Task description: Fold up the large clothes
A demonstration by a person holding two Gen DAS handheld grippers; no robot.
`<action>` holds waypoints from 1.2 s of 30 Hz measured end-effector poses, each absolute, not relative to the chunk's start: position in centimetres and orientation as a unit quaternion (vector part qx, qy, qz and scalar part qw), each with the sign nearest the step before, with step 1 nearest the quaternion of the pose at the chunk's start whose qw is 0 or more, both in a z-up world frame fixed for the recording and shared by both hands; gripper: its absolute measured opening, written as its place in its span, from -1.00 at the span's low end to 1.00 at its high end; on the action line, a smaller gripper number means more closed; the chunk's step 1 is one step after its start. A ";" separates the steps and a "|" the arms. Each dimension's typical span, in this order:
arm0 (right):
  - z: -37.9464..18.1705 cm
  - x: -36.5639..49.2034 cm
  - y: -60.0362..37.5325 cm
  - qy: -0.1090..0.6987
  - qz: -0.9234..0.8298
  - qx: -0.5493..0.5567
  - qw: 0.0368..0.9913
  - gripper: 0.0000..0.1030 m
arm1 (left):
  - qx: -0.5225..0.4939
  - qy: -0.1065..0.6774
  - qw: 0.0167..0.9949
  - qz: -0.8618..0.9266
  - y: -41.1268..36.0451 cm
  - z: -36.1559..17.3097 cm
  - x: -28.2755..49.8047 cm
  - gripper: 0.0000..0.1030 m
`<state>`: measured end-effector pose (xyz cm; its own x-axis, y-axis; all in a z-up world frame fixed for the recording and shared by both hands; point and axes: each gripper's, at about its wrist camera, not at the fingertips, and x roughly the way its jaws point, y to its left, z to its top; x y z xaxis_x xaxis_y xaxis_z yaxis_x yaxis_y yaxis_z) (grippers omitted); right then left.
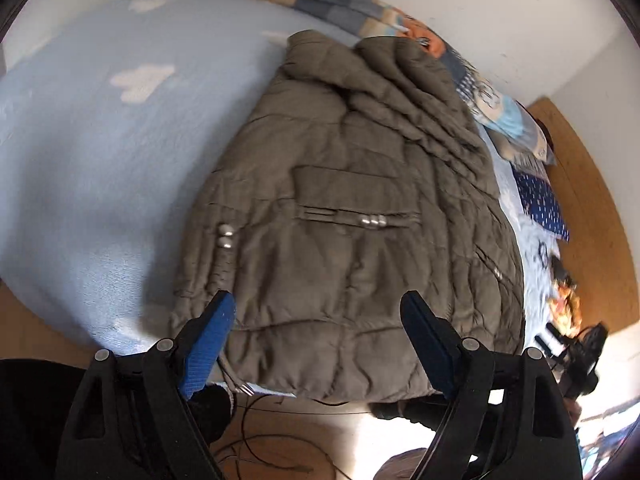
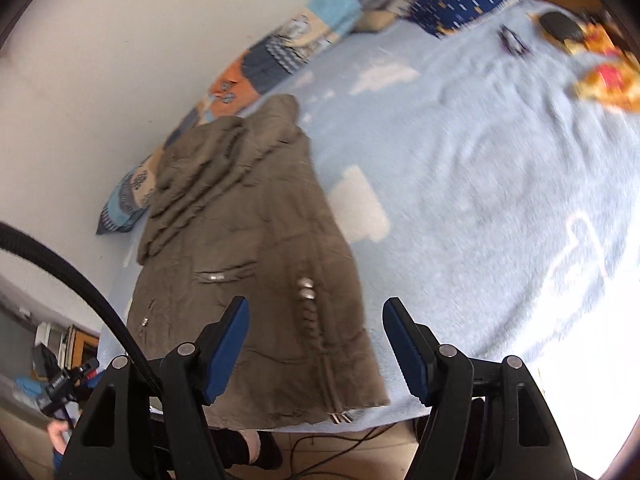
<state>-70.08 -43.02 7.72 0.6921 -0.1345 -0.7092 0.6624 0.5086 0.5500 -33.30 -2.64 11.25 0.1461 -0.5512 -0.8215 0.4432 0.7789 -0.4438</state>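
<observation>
The olive-brown puffer jacket is lying on the bed, on a light blue cloud-print blanket, with its hem hanging at the near edge of the mattress and its collar end reaching toward the patchwork pillows by the wall. It is already looking narrowed, with one sleeve bunched in ridges along the upper right of the left wrist view.

The left claw is standing wide apart, nothing between its blue pads, hovering over the hem at the bottom centre of that frame. The right claw is likewise spread wide and gripping nothing, sitting over the zipper-side lower corner of the jacket in the lower middle of its view.

To do this step well, each claw is probably best taking a lower corner of the hem, biting through all the padded layers so the thick fabric is not slipping, then carrying both corners evenly up toward the collar.

Open room is lying mostly on the blanket at the right of the right wrist view. The wall and pillows are crowding the far side, and the bed edge below, with cables on the floor, is leaving little margin near the hem.
</observation>
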 end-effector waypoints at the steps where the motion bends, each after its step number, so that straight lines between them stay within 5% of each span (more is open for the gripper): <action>1: 7.2 -70.1 -43.3 0.310 -0.247 0.441 0.805 0.43 | -0.055 0.573 0.754 -0.316 -2.2 10.6 -32.5 0.63; 18: 1.1 -65.7 -43.3 0.387 -0.178 0.512 0.746 0.56 | -0.078 0.647 0.695 -0.306 0.0 4.7 -27.9 0.62; 27: 2.5 -64.5 -41.3 0.395 -0.144 0.464 0.780 0.49 | -0.038 0.621 0.717 -0.315 -0.9 5.1 -29.2 0.20; 36: 0.7 -63.6 -41.8 0.426 -0.170 0.454 0.764 0.48 | -0.056 0.627 0.731 -0.264 0.7 3.8 -30.4 0.25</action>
